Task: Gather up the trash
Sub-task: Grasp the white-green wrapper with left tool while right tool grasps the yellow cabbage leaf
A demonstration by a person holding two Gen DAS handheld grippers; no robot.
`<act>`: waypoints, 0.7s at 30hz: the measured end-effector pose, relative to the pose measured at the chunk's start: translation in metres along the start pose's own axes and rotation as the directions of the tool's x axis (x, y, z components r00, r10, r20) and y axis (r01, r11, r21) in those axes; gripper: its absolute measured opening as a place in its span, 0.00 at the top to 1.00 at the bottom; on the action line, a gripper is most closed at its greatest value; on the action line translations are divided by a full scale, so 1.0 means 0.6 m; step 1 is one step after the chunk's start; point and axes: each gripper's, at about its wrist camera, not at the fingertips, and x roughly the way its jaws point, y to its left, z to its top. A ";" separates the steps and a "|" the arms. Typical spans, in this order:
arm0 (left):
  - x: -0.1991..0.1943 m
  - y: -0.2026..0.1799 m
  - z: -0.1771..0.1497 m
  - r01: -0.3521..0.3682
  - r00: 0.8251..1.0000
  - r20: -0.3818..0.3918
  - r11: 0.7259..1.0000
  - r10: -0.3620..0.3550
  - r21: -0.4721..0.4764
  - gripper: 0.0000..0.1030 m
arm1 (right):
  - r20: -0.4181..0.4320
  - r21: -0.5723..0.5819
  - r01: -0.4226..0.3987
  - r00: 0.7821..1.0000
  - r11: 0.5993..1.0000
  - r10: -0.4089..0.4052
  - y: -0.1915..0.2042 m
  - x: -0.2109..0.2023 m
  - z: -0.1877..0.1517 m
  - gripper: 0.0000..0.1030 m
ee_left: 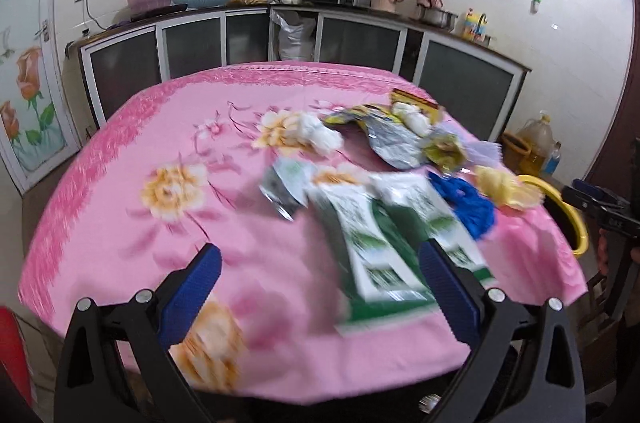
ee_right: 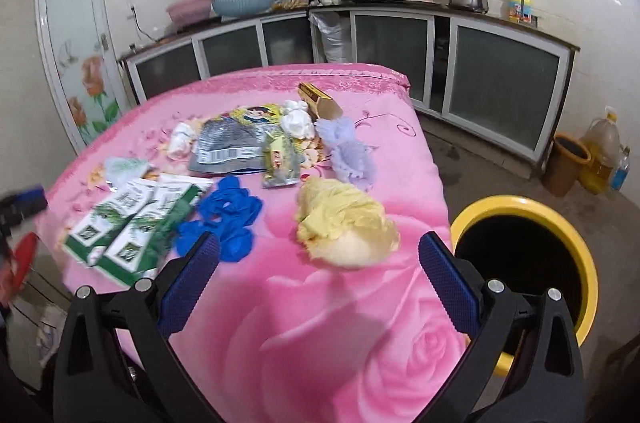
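Mostly blurred left view: left tongs (ee_left: 320, 263) spread wide, empty, green-white cartons (ee_left: 372, 243) smeared between them. Right tongs (ee_right: 318, 255) wide open, empty; yellow wad (ee_right: 344, 227) at 12 o'clock. Yellow bin (ee_right: 532, 263) at 3 o'clock off the table (ee_right: 320, 335) edge, half cut off.

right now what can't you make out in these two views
- Print on the green and white cartons: left wrist view, smeared by motion blur.
- Inside of the yellow bin: right wrist view, the interior is black; the right claw covers its near rim.
- The bin in the left wrist view: mostly cut off behind the table edge.
- Left claw in the right wrist view: blurred and cropped by the frame edge.
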 end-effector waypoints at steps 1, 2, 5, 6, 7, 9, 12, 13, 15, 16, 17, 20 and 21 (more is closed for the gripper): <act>0.011 0.006 0.013 -0.002 1.000 -0.015 1.000 0.002 0.010 0.08 | -0.007 -0.002 0.004 1.000 1.000 -0.004 0.000 0.009 0.004 0.07; 0.032 0.013 0.027 -0.018 0.999 -0.046 1.000 0.019 0.022 0.08 | -0.014 0.003 0.008 1.000 1.000 -0.008 -0.002 0.018 0.006 0.07; 0.085 0.028 0.054 -0.020 0.995 -0.100 0.999 0.025 0.045 0.08 | -0.034 0.037 0.016 0.999 0.999 -0.015 -0.013 0.044 0.018 0.07; 0.103 0.035 0.062 -0.010 0.993 -0.119 0.999 0.015 0.036 0.08 | -0.043 0.039 0.023 0.999 0.999 -0.022 -0.015 0.052 0.023 0.07; 0.116 0.040 0.066 0.000 0.992 -0.130 1.000 0.004 0.026 0.08 | -0.045 0.037 0.025 0.999 0.999 -0.023 -0.015 0.057 0.025 0.07; 0.155 0.057 0.078 0.017 0.987 -0.162 1.000 -0.019 -0.017 0.08 | -0.049 0.044 0.013 0.999 0.999 -0.011 -0.017 0.064 0.031 0.07; 0.195 0.066 0.091 0.026 0.981 -0.190 0.999 -0.033 -0.040 0.08 | -0.067 0.029 0.022 0.998 0.999 -0.020 -0.014 0.080 0.037 0.07; 0.204 0.066 0.093 0.023 0.980 -0.195 0.999 -0.031 -0.044 0.08 | -0.075 0.010 0.033 0.997 0.999 -0.032 -0.012 0.088 0.038 0.07; 0.220 0.070 0.102 0.029 0.978 -0.202 0.997 -0.043 -0.073 0.08 | -0.093 -0.003 0.030 0.995 1.000 -0.030 -0.009 0.100 0.040 0.07; 0.225 0.072 0.106 0.034 0.978 -0.201 0.996 -0.051 -0.087 0.08 | -0.098 0.002 0.024 0.995 1.000 -0.023 -0.010 0.102 0.039 0.07; 0.229 0.071 0.110 0.040 0.978 -0.199 0.995 -0.057 -0.090 0.08 | -0.101 0.009 0.020 0.995 1.000 -0.019 -0.013 0.104 0.039 0.07; 0.247 0.067 0.115 0.032 0.976 -0.211 0.997 -0.045 -0.067 0.08 | -0.116 -0.015 0.032 0.993 0.999 -0.034 -0.012 0.116 0.039 0.07; 0.252 0.066 0.116 0.029 0.975 -0.218 0.998 -0.042 -0.061 0.08 | -0.127 -0.017 0.029 0.991 0.999 -0.031 -0.013 0.123 0.039 0.07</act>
